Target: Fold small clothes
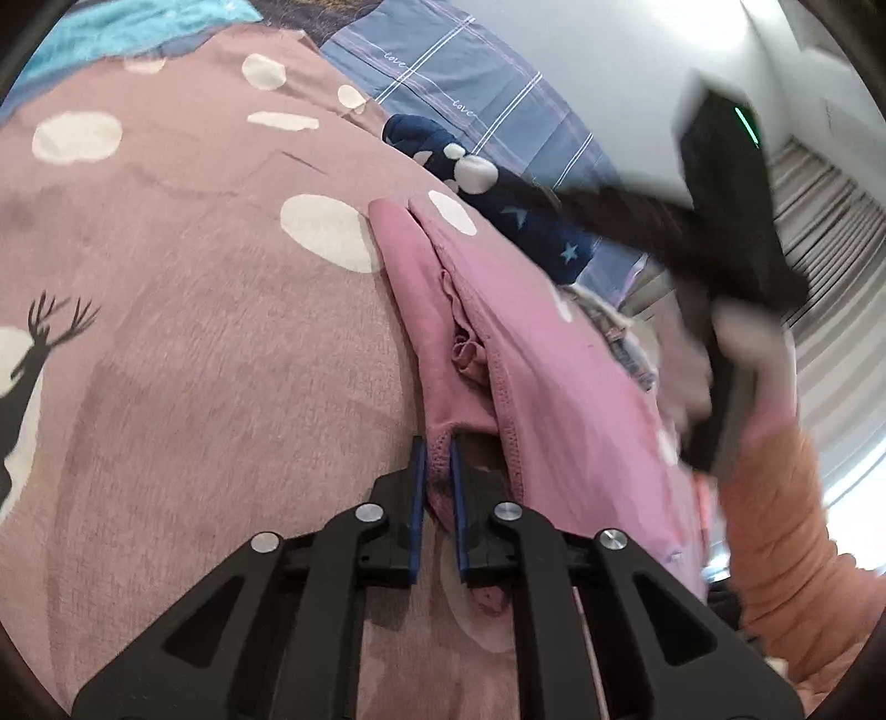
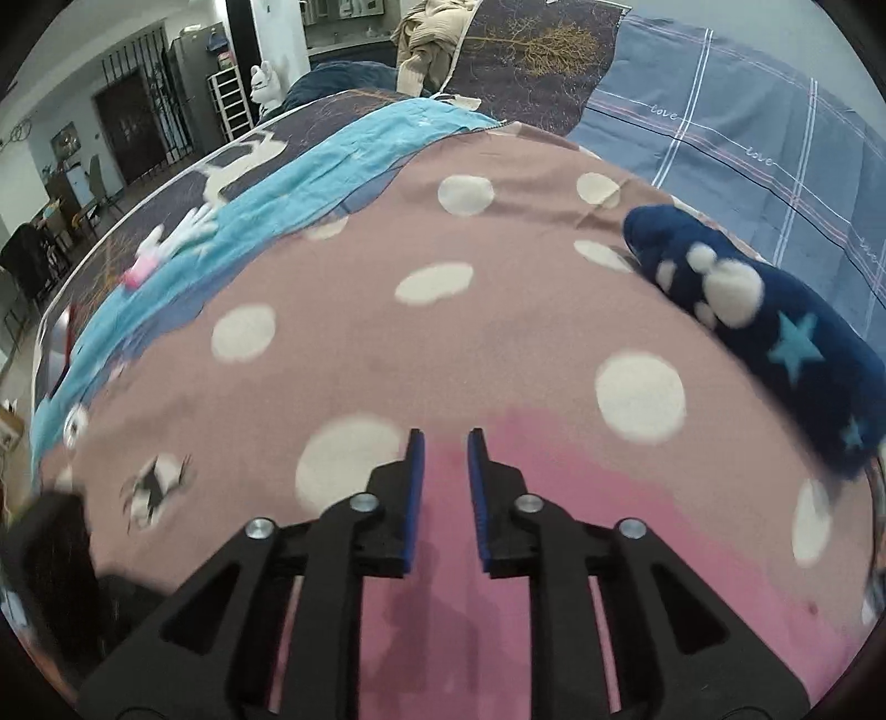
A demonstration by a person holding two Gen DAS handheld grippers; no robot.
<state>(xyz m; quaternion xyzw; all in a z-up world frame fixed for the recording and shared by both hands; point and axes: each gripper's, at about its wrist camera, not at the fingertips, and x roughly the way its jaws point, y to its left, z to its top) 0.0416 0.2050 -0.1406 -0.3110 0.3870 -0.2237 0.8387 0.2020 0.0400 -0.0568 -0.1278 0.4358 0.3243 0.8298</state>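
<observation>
The left wrist view shows the left tool (image 1: 437, 446) closed on a bunched edge of the pink garment (image 1: 531, 354), the cloth pinched between its blue pads (image 1: 418, 487). From there the garment runs up and to the right across the bed cover (image 1: 194, 332), its seams and a small ruffle showing. This view alone catches the right tool (image 1: 736, 232) from outside: a dark, blurred body held in a hand (image 1: 720, 354) with an orange sleeve (image 1: 792, 526) behind it.

The right wrist view looks down its own fingers. The right tool (image 2: 446, 437) has its pads (image 2: 414, 487) standing a little apart with nothing pinched between them; the pink garment (image 2: 526, 554) lies below as a blurred pink patch. Only this view shows the room: a dark door (image 2: 130, 133), a tall cabinet (image 2: 191, 77) and a white rack (image 2: 227, 105) at the upper left, a white toy figure (image 2: 264, 83), and a beige garment (image 2: 432, 44) heaped at the far end of the bed.

The bed cover (image 2: 387, 332) is dusty pink with cream dots and a dark deer print (image 1: 33, 365). A turquoise cloth (image 2: 277, 188) lies along its left edge, a grey-blue checked sheet (image 2: 747, 138) at the right. A navy sock (image 2: 775, 332) with stars and a paw print lies near the garment, just beyond it.

A small white and pink item (image 2: 166, 243) on the turquoise cloth is too small to make out. The garment's full outline is cut off by the tools in both views, and motion blur smears the right tool's shape.
</observation>
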